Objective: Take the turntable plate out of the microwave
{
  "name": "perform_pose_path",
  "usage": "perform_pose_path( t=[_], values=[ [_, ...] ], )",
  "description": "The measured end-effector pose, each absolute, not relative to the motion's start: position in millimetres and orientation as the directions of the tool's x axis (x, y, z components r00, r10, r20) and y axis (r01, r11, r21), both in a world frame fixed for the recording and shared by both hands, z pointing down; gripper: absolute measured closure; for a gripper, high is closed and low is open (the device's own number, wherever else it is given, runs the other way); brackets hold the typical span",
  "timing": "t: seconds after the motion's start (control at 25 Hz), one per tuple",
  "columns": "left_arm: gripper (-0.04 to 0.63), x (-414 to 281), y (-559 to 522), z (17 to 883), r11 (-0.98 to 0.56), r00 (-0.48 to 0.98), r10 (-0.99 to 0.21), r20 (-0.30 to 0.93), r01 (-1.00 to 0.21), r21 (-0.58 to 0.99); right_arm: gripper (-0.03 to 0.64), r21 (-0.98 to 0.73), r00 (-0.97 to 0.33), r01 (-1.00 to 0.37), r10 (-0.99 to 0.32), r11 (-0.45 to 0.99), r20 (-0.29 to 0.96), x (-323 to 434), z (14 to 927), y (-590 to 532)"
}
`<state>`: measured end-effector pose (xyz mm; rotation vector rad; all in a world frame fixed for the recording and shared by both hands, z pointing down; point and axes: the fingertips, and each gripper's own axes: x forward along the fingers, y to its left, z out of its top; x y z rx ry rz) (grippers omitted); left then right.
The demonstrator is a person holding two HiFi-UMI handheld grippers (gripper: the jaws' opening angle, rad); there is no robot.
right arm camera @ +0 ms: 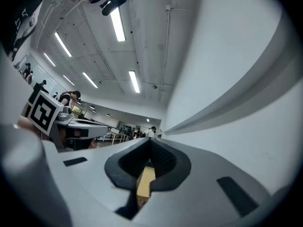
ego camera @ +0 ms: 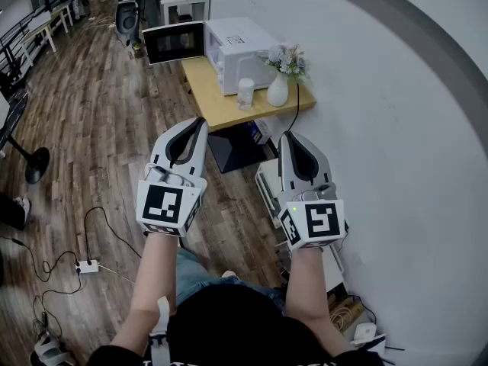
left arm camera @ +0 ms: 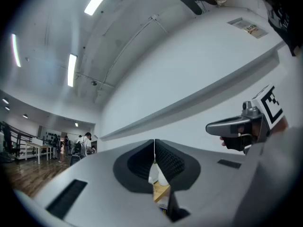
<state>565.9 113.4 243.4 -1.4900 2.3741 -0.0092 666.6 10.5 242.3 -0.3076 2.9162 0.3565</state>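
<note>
No legible txt; label [ego camera: 235,40] on microwave [ego camera: 245,61] top too small.

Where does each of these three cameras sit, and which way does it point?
Head view: on the person's head, looking steeply down toward the open microwave; forearms, left gripper and right gripper show.
Left gripper view: on the left gripper, looking along its shut jaws up at wall and ceiling; the right gripper shows at right.
Right gripper view: on the right gripper, aimed likewise; the left gripper shows at left.
Shared: each gripper view catches the other gripper.
</note>
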Motion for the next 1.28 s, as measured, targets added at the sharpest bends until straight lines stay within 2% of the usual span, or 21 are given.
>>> perform_pose_path(
  t=[0.36,0.4,0.48,0.56,0.68,0.76,1.28],
  values=[
    [0.581,571,119,244,0.46,-0.407,-0.87,-0.278,-0.873,-0.16,0.6,0.231,-0.959,-0.239,-0.192,0.943,-0.211,674,238,11],
    [0.568,570,120,246,0.46,-0.41,-0.871,-0.271,-0.874,-0.155,0.6,0.222,-0.962,-0.23,-0.186,0.948,-0.202,672,240,11],
    [0.46,566,119,253,0.453,-0.411,-0.878,-0.246,-0.88,-0.144,0.583,0.201,-0.969,-0.2,-0.163,0.959,-0.185,666,245,13],
    [0.343,561,120,261,0.454,-0.421,-0.879,-0.224,-0.882,-0.127,0.331,0.177,-0.974,-0.173,-0.142,0.969,-0.176,661,250,17],
    [0.216,551,127,269,0.468,-0.445,-0.871,-0.205,-0.88,-0.076,0.263,0.145,-0.973,-0.188,-0.164,0.971,-0.166,655,257,19],
    [0.183,543,130,274,0.473,-0.456,-0.869,-0.191,-0.879,-0.052,0.249,0.124,-0.975,-0.19,-0.172,0.974,-0.141,650,263,20],
    [0.172,455,131,277,0.473,-0.461,-0.871,-0.17,-0.88,-0.042,0.247,0.087,-0.966,-0.247,-0.237,0.965,-0.103,578,269,13]
  ],
)
